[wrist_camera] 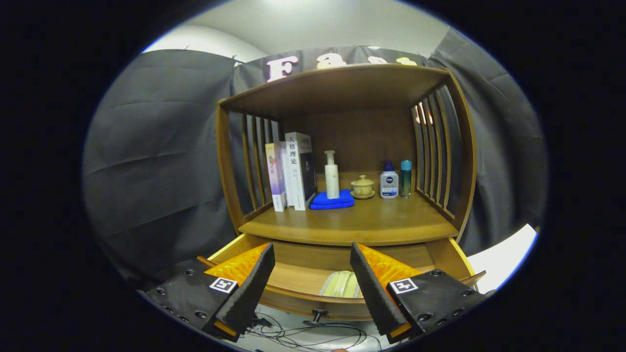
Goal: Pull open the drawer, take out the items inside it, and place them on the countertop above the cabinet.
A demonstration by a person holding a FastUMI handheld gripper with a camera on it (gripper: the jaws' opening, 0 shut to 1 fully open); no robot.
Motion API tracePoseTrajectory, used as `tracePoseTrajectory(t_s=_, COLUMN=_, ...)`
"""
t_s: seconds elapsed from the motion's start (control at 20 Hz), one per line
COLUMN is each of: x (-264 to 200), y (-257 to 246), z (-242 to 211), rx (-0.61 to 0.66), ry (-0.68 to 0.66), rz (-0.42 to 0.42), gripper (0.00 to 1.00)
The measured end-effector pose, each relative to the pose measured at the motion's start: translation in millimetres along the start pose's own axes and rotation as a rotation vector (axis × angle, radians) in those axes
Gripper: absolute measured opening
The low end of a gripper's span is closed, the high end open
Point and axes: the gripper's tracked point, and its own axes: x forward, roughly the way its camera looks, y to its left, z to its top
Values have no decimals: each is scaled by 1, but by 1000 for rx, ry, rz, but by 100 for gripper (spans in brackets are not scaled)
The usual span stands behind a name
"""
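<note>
Countertop [352, 222] bears books [293, 171], blue cloth [332, 200], lidded cup [363, 187], bottles [389, 181].

Countertop [352, 222]: we found books [292, 171] left, pump bottle [332, 174] on cloth [333, 200] centre, bottles [395, 179] right.
Drawer [313, 281]: open below, folded item [342, 285] inside.
Gripper [313, 283]: fingers spread above drawer.

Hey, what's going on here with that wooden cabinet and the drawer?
A person is holding a handheld gripper over the open drawer of a wooden cabinet. Its fingers are spread apart and grip nothing. A pale folded item lies in the drawer, just ahead of the fingers, not yet taken out. On the countertop above stand books, a pump bottle on a blue cloth, a lidded cup and two small bottles.
</note>
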Motion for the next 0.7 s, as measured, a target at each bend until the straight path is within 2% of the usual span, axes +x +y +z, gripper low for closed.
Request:
tracePoseTrajectory(t_s=0.25, x=37, y=-12, z=-3, rx=26, ry=133, rz=-35, gripper=97)
tracePoseTrajectory(t_s=0.35, x=51, y=-9, z=-7, rx=57, ry=183, rz=-17, gripper=97)
tracePoseTrajectory(t_s=0.7, x=89, y=-17, z=-50, rx=115, ry=390, rz=-55, gripper=97)
